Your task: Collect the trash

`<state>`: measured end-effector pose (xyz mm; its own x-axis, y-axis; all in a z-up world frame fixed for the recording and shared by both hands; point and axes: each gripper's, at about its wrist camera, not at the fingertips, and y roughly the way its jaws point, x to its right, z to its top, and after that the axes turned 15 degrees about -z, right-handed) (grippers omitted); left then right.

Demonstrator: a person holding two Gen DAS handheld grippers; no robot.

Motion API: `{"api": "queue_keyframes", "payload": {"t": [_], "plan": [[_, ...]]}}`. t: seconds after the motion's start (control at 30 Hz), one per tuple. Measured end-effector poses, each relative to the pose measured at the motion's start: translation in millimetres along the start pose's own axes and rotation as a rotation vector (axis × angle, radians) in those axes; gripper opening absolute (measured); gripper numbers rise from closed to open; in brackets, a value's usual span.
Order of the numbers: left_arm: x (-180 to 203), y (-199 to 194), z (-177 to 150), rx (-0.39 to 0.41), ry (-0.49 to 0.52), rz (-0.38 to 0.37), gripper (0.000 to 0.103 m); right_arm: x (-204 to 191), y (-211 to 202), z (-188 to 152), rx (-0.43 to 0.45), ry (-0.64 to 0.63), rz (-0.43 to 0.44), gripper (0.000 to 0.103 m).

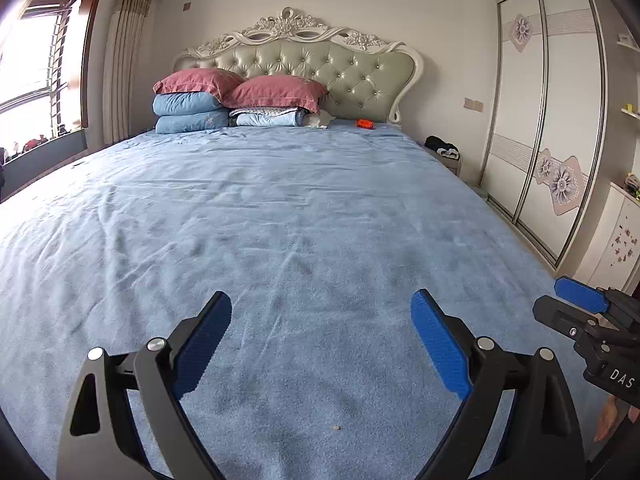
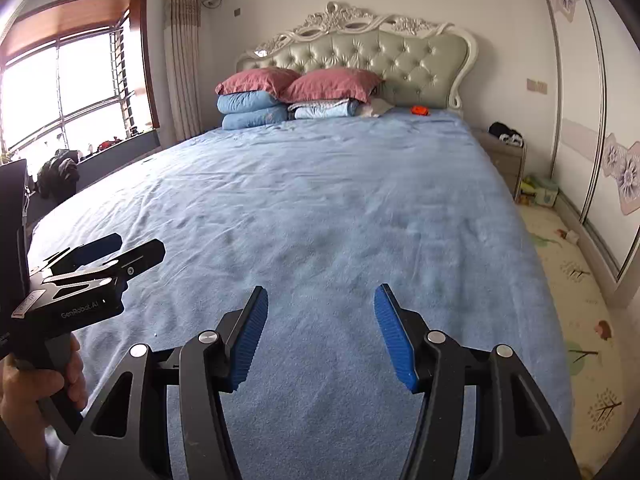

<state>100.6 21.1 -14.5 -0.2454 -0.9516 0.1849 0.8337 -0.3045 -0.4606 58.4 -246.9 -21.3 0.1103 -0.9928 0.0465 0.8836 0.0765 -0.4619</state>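
Light-blue bed sheet (image 1: pixel 304 216) — dusty-pink pillows (image 1: pixel 276 92), one orange item (image 1: pixel 365 123), blue-padded gripper (image 1: pixel 321 308).

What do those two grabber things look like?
Both are black metal with triangle cut-outs and round silver bolts. The left gripper and right gripper each have two jaws lined with ridged blue pads. One body says "GenRobot.AI" in white; the other shows the white letters "DAS". Each has a black handle.

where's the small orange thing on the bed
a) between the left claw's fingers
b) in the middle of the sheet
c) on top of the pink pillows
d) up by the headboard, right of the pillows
d: the orange thing lies on the blue sheet just below the headboard, to the right of the pillows, far from both claws.
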Motion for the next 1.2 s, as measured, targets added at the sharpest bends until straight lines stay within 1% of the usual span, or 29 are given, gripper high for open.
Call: {"api": "queue_keyframes", "payload": {"t": [0.03, 0.1, 0.17, 0.2, 0.27, 0.33, 0.4, 0.43, 0.57, 0.7, 0.9, 1.2], "plan": [[-0.8, 0.0, -2.2, 0.004, 0.000, 0.003, 0.093, -1.1, -3.0, -0.7, 0.028, -0.005, -0.011, 0.056], [0.0, -1.3, -4.5, 0.019, 0.004, -0.001, 0.094, -2.2, -6.8, -1.1, 0.072, -0.009, -0.021, 0.061], [1.0, -3.4, -6.5, 0.033, 0.008, -0.004, 0.097, -2.0, -8.7, -2.2, 0.094, -0.011, -0.035, 0.065], [0.8, -4.3, -7.3, 0.038, 0.008, -0.002, 0.098, -2.3, -8.9, -4.2, 0.100, -0.013, -0.039, 0.066], [0.3, -4.7, -10.1, 0.043, 0.005, 0.000, 0.099, -3.6, -5.3, -6.2, 0.093, -0.017, -0.058, 0.070], [-2.2, -2.6, -11.8, 0.034, -0.001, 0.008, 0.099, -3.8, -4.1, -7.2, 0.094, -0.018, -0.074, 0.071], [-3.9, 1.1, -13.3, 0.022, -0.009, 0.013, 0.099, -3.2, -4.6, -8.7, 0.102, -0.015, -0.081, 0.077], [-5.0, 3.1, -13.9, 0.015, -0.014, 0.013, 0.099, -2.7, -4.0, -9.2, 0.103, -0.012, -0.085, 0.082], [-6.8, 6.9, -15.6, 0.000, -0.021, 0.019, 0.099, -0.9, -0.9, -12.3, 0.098, -0.001, -0.082, 0.083], [-2.9, 5.5, -17.1, 0.008, 0.000, 0.020, 0.099, 1.5, 2.9, -13.3, 0.083, 0.011, -0.073, 0.085], [4.4, 3.7, -16.2, 0.021, 0.033, 0.025, 0.099, 5.3, 3.2, -14.7, 0.075, 0.032, -0.086, 0.087], [3.7, 0.6, -16.9, 0.036, 0.030, 0.034, 0.099, 6.6, 5.2, -14.6, 0.067, 0.035, -0.085, 0.088]]}}
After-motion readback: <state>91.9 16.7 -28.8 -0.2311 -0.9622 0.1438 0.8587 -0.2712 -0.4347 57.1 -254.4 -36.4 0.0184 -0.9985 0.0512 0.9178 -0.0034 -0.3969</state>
